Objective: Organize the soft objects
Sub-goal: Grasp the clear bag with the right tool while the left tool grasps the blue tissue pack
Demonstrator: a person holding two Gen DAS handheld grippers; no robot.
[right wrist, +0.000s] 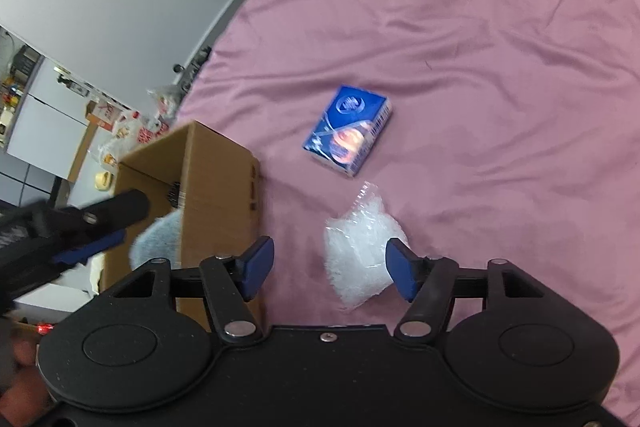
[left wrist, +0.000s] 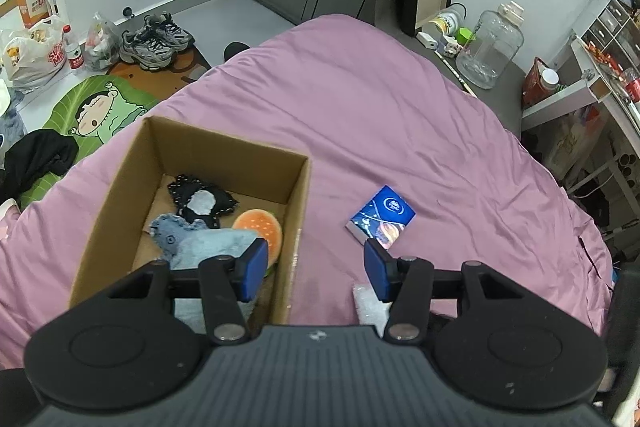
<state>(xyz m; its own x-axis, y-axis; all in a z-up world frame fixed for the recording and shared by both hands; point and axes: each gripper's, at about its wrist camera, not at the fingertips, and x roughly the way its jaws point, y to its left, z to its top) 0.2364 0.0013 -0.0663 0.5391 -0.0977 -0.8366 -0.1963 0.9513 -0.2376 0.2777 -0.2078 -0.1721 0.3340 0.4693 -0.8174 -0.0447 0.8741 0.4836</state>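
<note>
An open cardboard box (left wrist: 224, 151) stands on the pink bed and holds a blue-grey plush (left wrist: 208, 243), an orange burger plush (left wrist: 262, 227) and a black-and-white soft piece (left wrist: 202, 201). My left gripper (left wrist: 316, 271) is open and empty, hovering over the box's right wall. A blue tissue pack (left wrist: 382, 217) lies right of the box, also in the right wrist view (right wrist: 348, 129). A clear bubble-wrap piece (right wrist: 356, 251) lies on the bed near it. My right gripper (right wrist: 330, 271) is open just above the bubble wrap. The box (right wrist: 216, 179) and the left gripper (right wrist: 86, 231) show at left.
The pink bed sheet (left wrist: 400, 115) stretches ahead. Left of the bed on the floor are sneakers (left wrist: 158, 41), plastic bags (left wrist: 36, 53), a cartoon mat (left wrist: 100, 111) and black clothing (left wrist: 36, 159). A big clear water jug (left wrist: 490, 45) and a cluttered desk (left wrist: 600, 75) stand at right.
</note>
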